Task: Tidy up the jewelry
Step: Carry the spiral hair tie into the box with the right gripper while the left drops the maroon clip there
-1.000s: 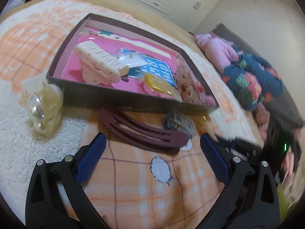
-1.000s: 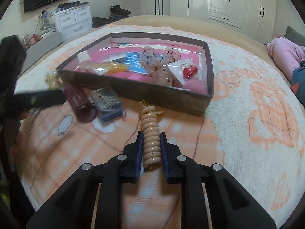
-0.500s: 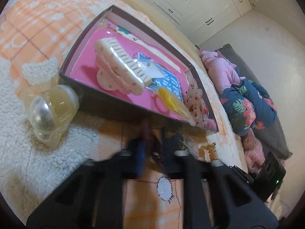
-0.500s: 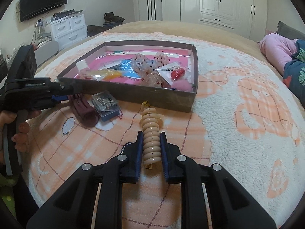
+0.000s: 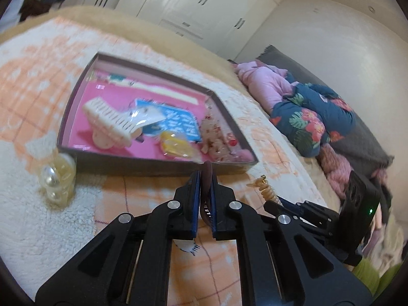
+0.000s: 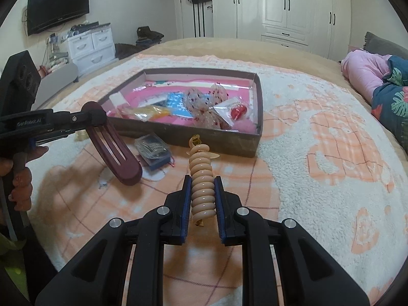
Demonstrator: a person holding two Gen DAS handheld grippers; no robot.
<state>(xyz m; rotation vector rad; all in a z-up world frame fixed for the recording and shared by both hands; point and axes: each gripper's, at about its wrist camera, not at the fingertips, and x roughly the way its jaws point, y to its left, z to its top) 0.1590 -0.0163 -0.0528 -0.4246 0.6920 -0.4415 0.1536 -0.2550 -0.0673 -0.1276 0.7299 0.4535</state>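
Since a second ago, left gripper [image 5: 206, 176] gone from wide open over the maroon hair clip [image 6: 114, 150] to clamped on it, clip now lifted clear of the blanket [image 6: 318, 153] and hanging down from the jaws. Right gripper [image 6: 202, 186] unchanged, pinched on the beige spiral clip [image 6: 202, 178]. Straight ahead of both, near wall of the open box [image 6: 216, 137], low, interior crowded with packets. Small blue packet [image 6: 154, 151] between the two grippers. Right of the right gripper, bare blanket.
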